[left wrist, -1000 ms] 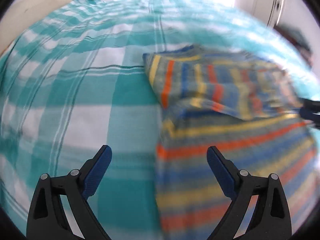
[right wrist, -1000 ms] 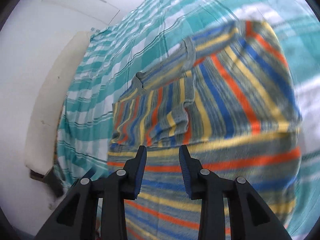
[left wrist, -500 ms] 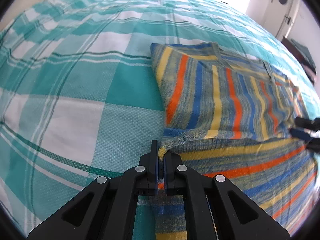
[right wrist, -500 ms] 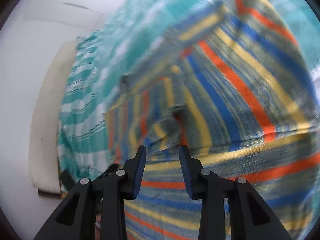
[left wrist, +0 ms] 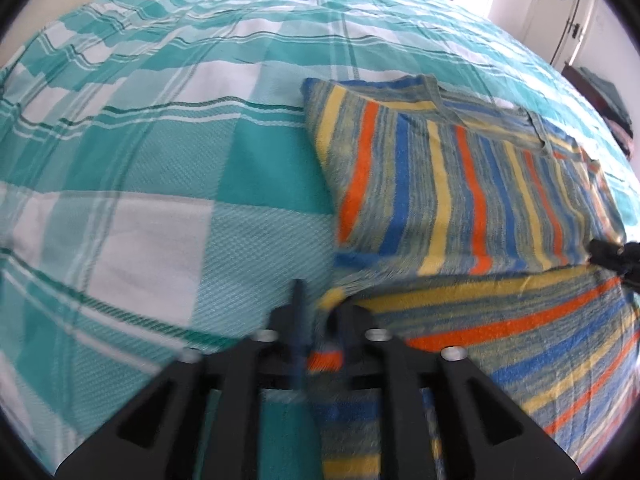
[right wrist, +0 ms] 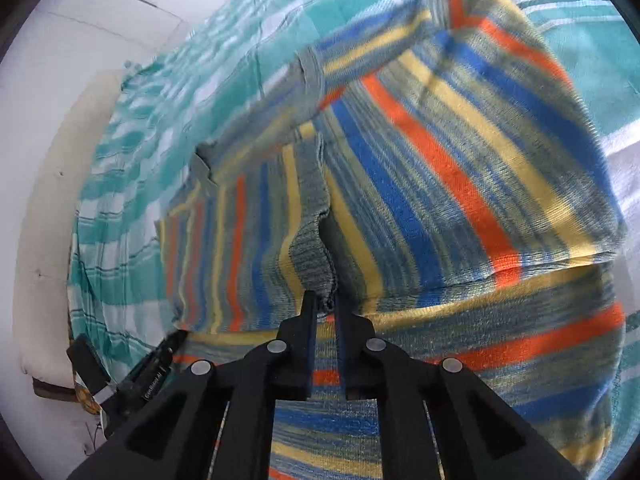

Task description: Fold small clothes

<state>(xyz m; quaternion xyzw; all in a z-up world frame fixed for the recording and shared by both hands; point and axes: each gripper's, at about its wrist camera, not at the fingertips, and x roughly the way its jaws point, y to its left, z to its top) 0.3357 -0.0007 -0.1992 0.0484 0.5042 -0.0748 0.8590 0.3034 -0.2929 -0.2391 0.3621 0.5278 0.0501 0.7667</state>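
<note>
A knitted sweater (left wrist: 460, 184) striped in blue, orange and yellow lies partly folded on a teal and white checked bedspread (left wrist: 160, 160). My left gripper (left wrist: 320, 300) is at the sweater's left edge. Its jaws are opening, and the fabric edge still lies between them. The right gripper's tip (left wrist: 616, 258) shows at the right edge of the left wrist view. In the right wrist view the sweater (right wrist: 440, 160) fills the frame, with a sleeve (right wrist: 280, 220) folded across it. My right gripper (right wrist: 325, 304) is closing on that sleeve's grey cuff, pinched at its tips. The left gripper (right wrist: 132, 372) shows at lower left.
The bedspread (right wrist: 140, 140) stretches far beyond the sweater on the left. A cream headboard (right wrist: 44, 200) and white wall lie past the bed. A white door (left wrist: 560, 0) and a dark pile of clothes (left wrist: 612, 96) sit at the far right.
The left gripper swung in wide open, clamped the sweater's edge, and has now parted its jaws. The right gripper sank toward the sleeve cuff and its jaws narrowed onto it.
</note>
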